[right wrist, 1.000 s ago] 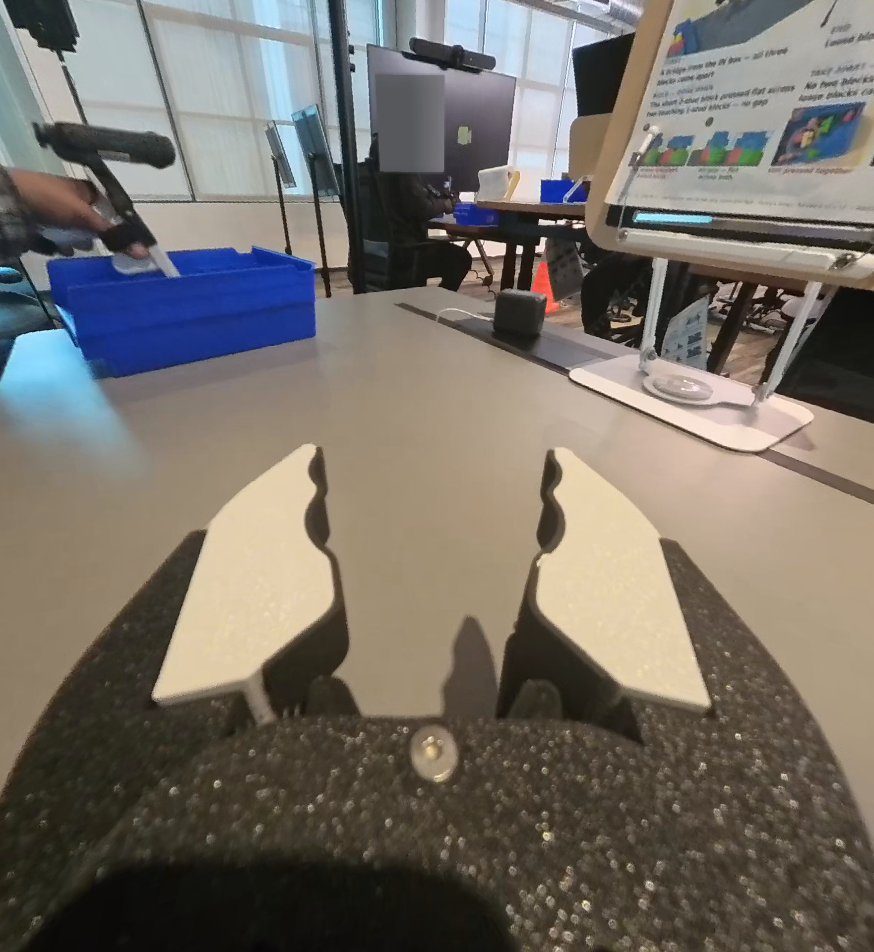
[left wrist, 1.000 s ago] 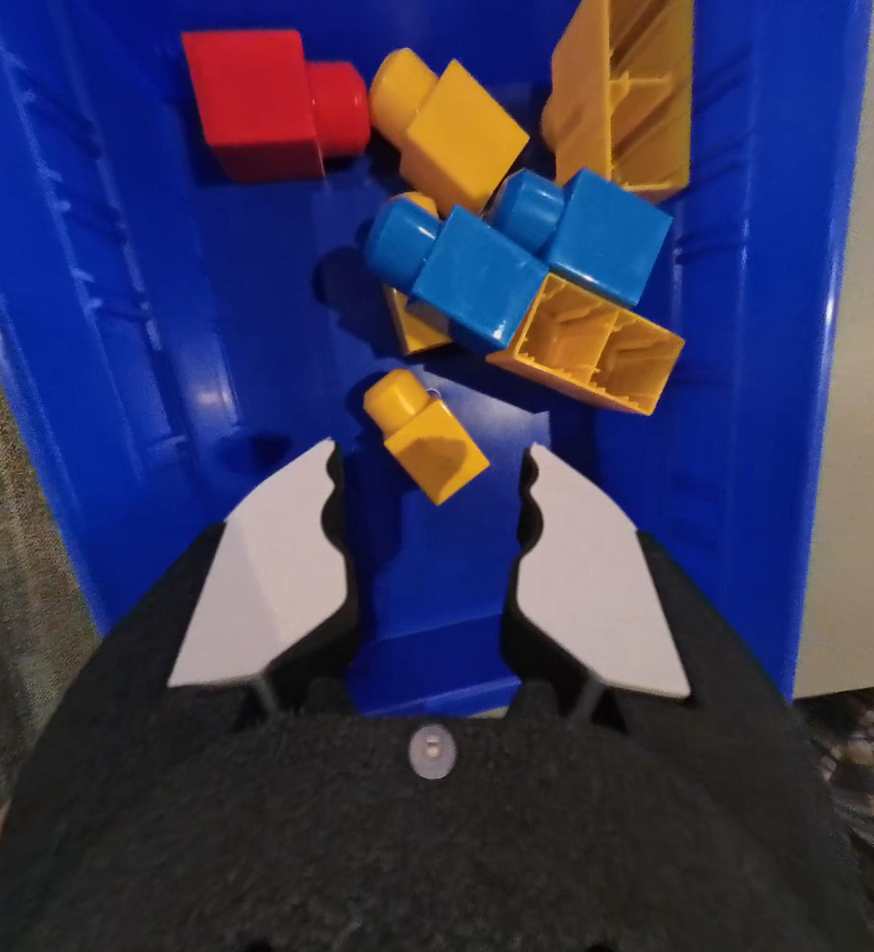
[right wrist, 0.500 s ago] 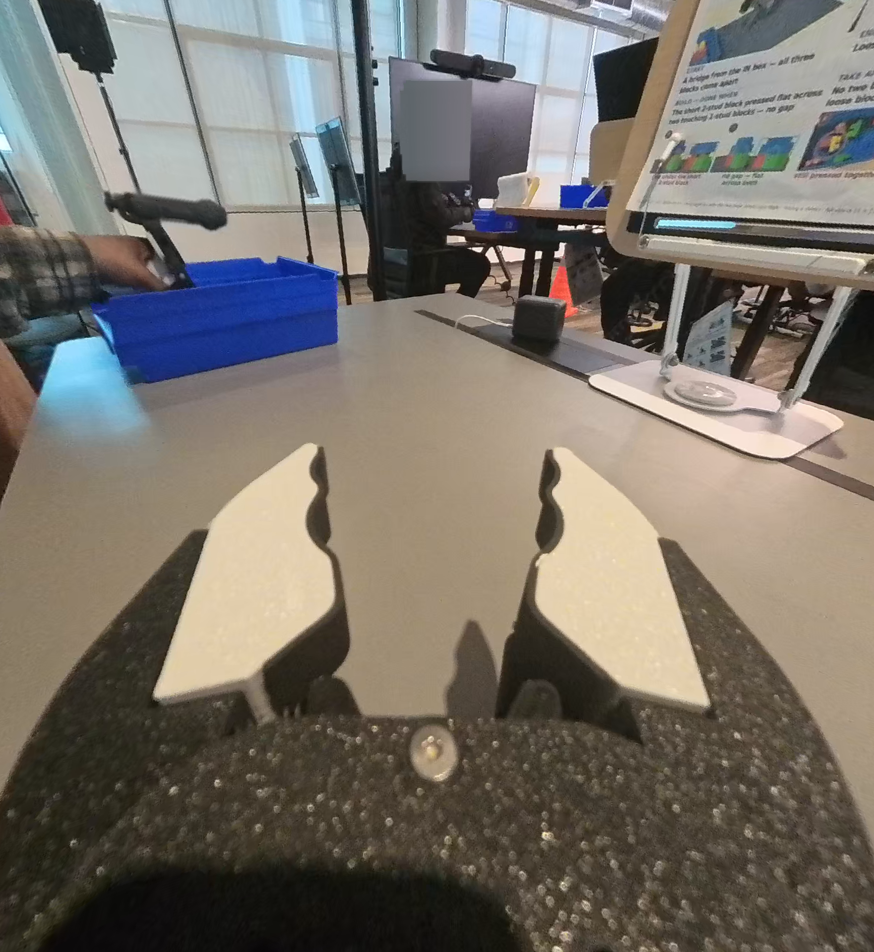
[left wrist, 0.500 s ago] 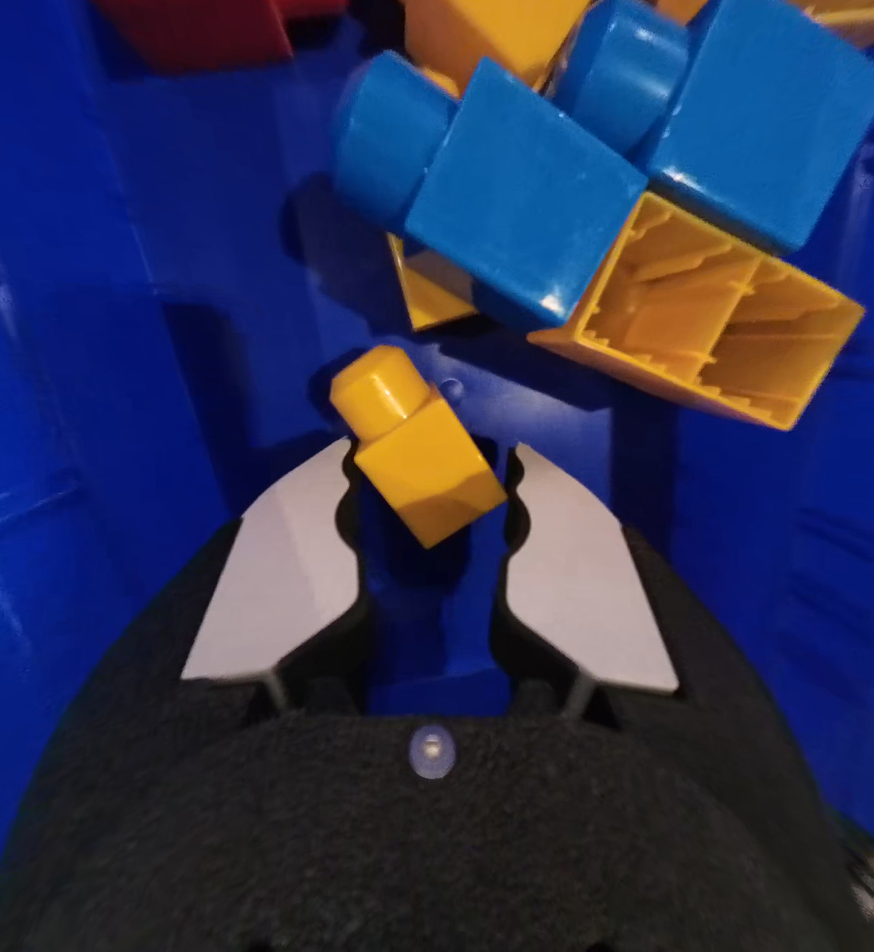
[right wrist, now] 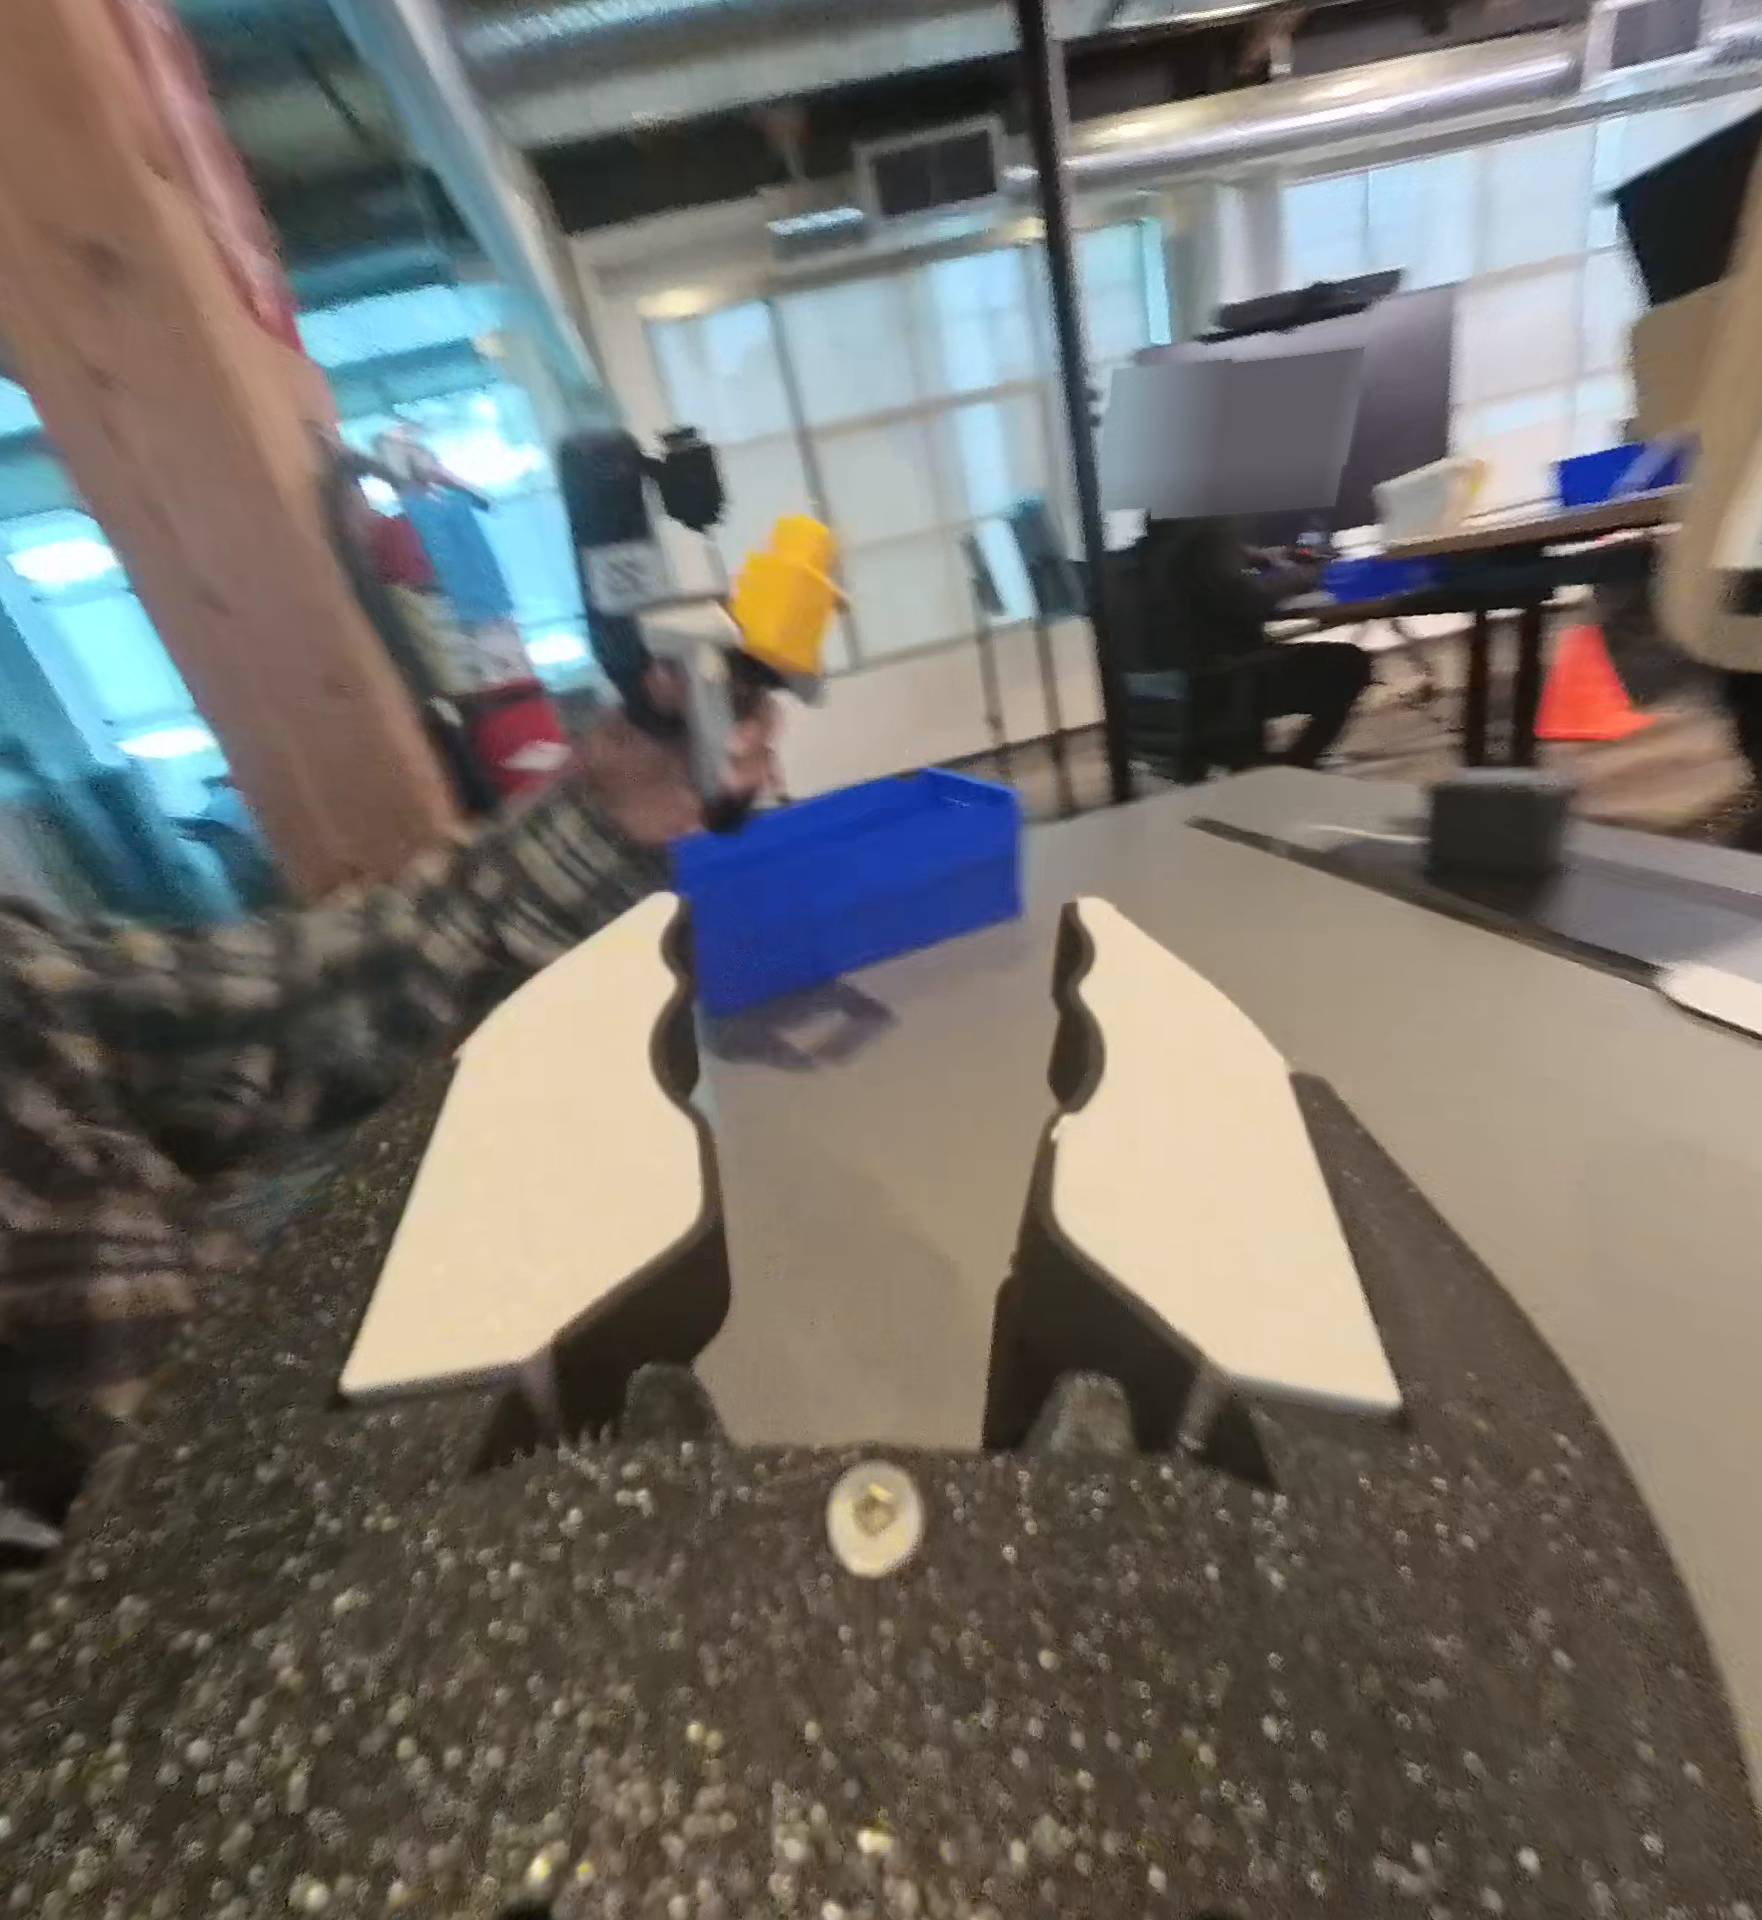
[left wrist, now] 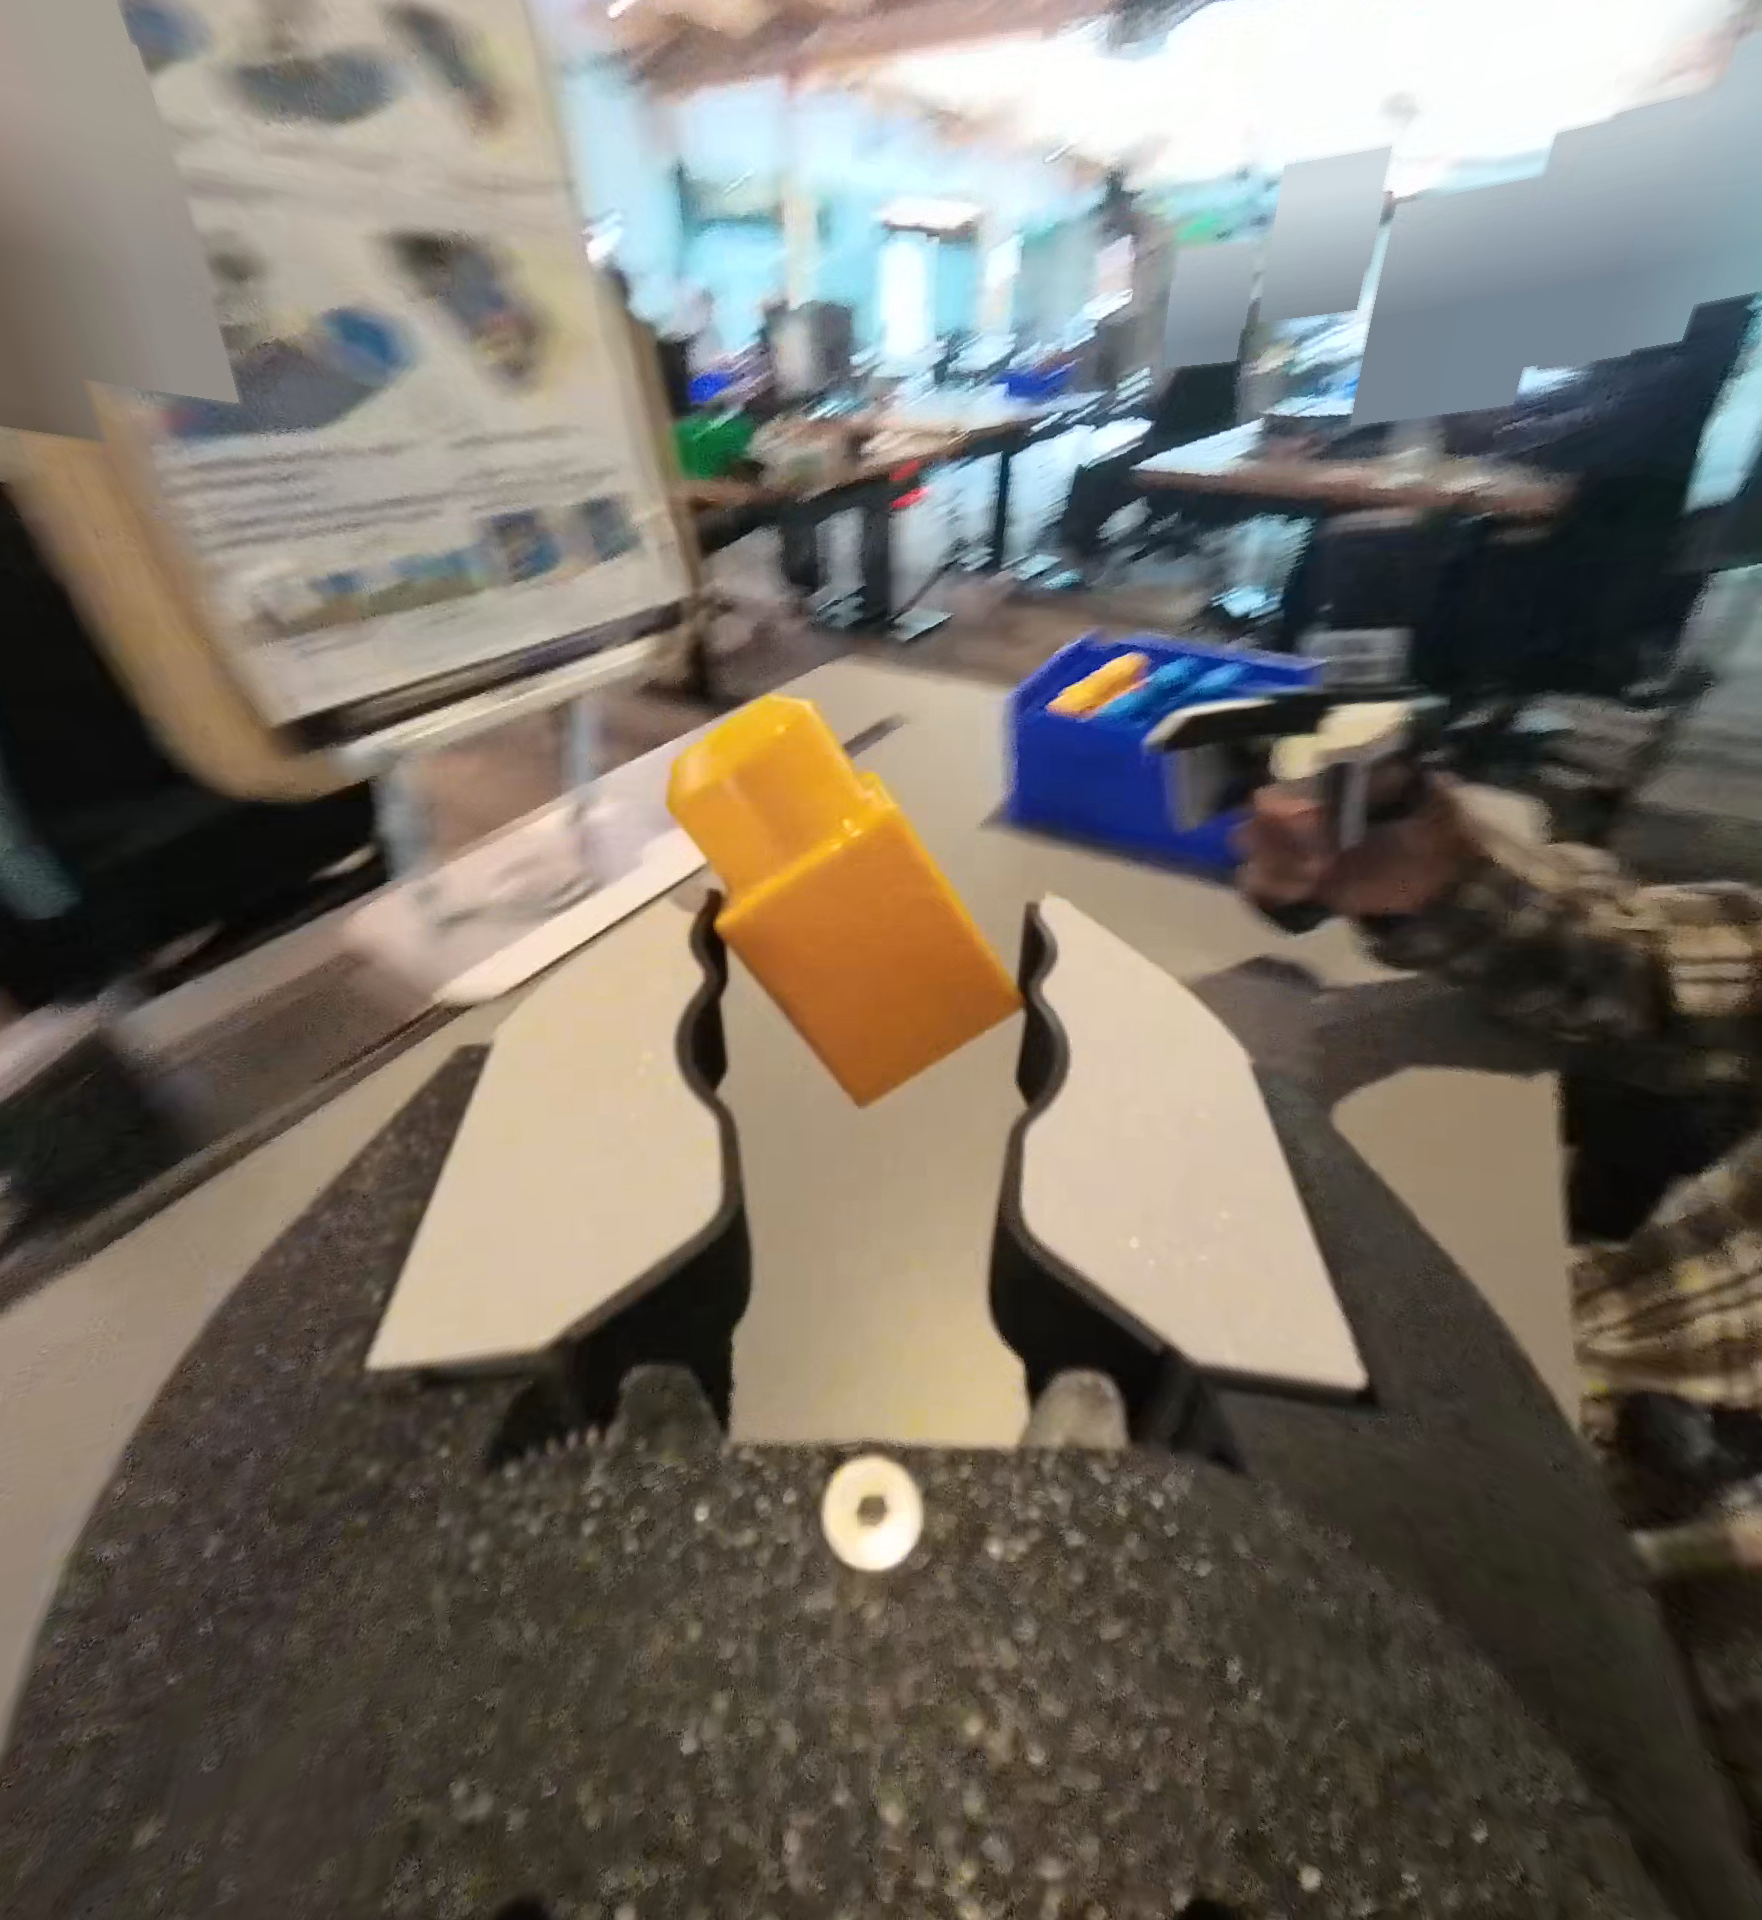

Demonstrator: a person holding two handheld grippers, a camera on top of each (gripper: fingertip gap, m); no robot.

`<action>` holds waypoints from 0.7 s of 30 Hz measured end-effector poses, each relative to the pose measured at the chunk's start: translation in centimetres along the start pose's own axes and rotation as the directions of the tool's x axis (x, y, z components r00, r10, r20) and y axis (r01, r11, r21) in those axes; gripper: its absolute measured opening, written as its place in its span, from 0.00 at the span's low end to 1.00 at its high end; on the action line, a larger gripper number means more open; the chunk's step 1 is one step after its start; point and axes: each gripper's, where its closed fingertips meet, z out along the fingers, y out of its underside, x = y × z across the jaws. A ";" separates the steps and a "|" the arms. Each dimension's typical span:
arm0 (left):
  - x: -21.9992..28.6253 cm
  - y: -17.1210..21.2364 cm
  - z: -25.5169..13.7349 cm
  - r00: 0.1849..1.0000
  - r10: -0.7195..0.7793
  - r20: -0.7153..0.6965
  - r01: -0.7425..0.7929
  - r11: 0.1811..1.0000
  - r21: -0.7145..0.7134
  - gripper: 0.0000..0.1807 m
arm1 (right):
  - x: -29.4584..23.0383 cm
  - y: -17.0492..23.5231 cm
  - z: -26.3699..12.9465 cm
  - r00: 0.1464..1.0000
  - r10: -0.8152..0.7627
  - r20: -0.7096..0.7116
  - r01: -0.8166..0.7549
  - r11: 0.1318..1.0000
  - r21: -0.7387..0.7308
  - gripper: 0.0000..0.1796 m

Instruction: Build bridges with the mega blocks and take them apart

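Note:
My left gripper (left wrist: 872,920) is shut on a small yellow one-stud block (left wrist: 846,914), held tilted in the air above the grey table (left wrist: 856,1247). The blue bin (left wrist: 1085,779) stands farther back on the table, with yellow and blue blocks showing inside. My right gripper (right wrist: 872,920) is open and empty, low over the table and pointing at the blue bin (right wrist: 846,883). In the right wrist view the left gripper (right wrist: 711,634) shows above the bin with the yellow block (right wrist: 789,603). The right gripper also shows in the left wrist view (left wrist: 1183,769).
An instruction board (left wrist: 389,364) on a stand is at the table's far side. A small black box (right wrist: 1495,826) sits on a dark strip at the right. Plaid sleeves (left wrist: 1635,987) reach in. A wooden pillar (right wrist: 129,416), desks and an orange cone (right wrist: 1583,686) lie beyond. My right fingertips sit around 25 centimetres from my left ones.
My left gripper closed on the yellow block in the bin and lifted it out, up above the table. My right gripper swung left to face the bin.

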 end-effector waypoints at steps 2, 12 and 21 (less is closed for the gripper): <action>3.0 0.5 4.6 0.986 0.008 -0.167 0.008 0.995 0.099 0.30 | -0.7 -1.4 2.2 0.991 0.067 0.115 -0.067 0.998 0.000 0.36; 8.1 5.4 13.4 0.913 0.082 -0.400 -0.007 0.983 0.186 0.30 | 1.2 -1.8 6.9 0.936 0.253 0.243 -0.247 0.967 -0.055 0.37; 9.2 7.2 13.6 0.910 0.247 -0.332 -0.205 0.966 0.156 0.30 | 0.2 0.7 7.2 0.948 0.130 0.291 -0.121 0.991 -0.050 0.36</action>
